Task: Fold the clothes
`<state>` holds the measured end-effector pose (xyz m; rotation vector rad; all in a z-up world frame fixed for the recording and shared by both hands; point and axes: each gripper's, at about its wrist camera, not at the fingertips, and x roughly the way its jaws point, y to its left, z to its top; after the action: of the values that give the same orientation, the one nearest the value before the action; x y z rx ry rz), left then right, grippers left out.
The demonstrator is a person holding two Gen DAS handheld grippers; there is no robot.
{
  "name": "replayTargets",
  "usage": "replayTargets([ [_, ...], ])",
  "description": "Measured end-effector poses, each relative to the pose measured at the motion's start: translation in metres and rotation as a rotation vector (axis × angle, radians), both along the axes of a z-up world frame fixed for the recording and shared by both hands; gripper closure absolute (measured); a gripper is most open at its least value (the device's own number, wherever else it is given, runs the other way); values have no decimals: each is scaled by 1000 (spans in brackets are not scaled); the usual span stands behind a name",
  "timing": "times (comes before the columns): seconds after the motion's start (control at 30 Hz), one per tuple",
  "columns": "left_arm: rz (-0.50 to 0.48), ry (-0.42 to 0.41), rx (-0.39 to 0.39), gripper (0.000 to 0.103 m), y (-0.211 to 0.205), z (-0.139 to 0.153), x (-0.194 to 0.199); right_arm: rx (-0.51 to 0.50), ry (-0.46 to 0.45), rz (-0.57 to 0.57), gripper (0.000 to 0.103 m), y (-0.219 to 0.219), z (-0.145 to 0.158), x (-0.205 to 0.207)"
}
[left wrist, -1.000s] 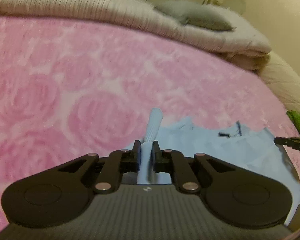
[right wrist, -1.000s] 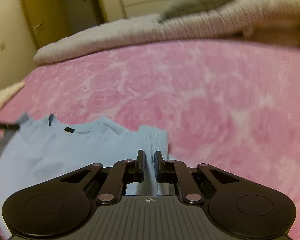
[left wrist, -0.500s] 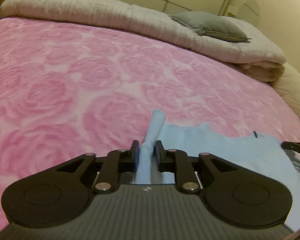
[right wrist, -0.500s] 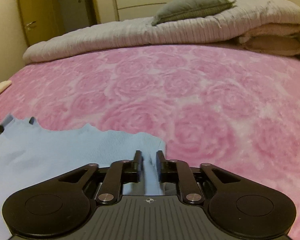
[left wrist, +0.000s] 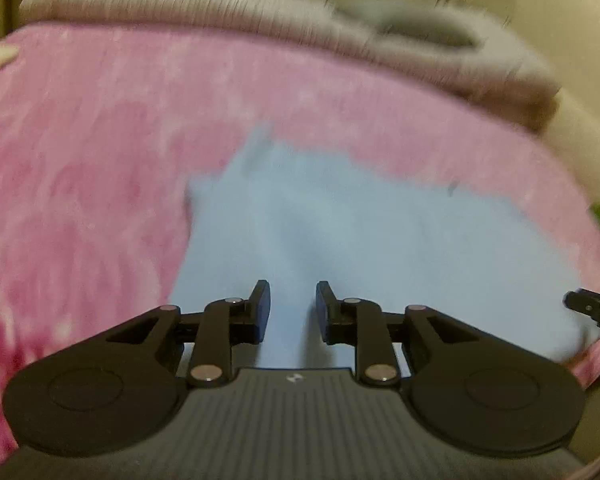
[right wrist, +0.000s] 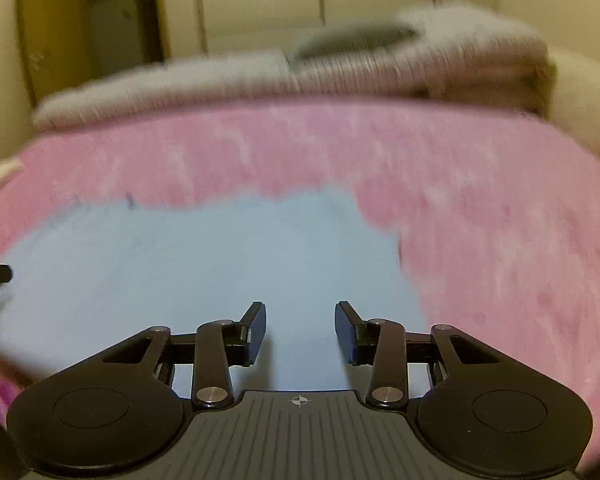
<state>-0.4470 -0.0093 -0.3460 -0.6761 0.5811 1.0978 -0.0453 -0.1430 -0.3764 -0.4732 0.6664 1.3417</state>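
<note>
Both my left tongs (left wrist: 290, 306) and right tongs (right wrist: 300, 330) gape wide, empty, above the light-blue top (left wrist: 380, 248); it lies flat ahead, folding largely outstanding.

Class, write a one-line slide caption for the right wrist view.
Open right gripper above a light blue top spread on the pink rose-patterned blanket.
</note>
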Motion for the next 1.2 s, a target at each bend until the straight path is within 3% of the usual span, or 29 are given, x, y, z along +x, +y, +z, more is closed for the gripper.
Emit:
replayTargets([
  [0.13, 31, 62, -26, 82, -18, 1, 7, 7, -15, -63, 63, -14, 5, -9],
  [0.23, 52, 70, -5, 71, -35, 9, 11, 13, -27, -110, 63, -24, 9, -16],
  [0.37, 73, 172, -26, 71, -50, -2, 24, -28, -51, -145, 60, -29, -1, -25],
  [0.47, 60, 200, 9, 70, -69, 9, 28, -7, -58, -171, 60, -36, 1, -31],
  [0.63, 53, 169, 18, 70, -93, 22, 26, 66, 11, -171, 58, -63, 33, -50],
  [0.87, 40, 190, 23, 70, -121, 26, 24, 70, 44, -205, 56, -96, 33, -67],
  [1.2, 23, 216, 52, 67, -145, 32, 25, 66, 33, -275, 54, -126, 39, -59],
])
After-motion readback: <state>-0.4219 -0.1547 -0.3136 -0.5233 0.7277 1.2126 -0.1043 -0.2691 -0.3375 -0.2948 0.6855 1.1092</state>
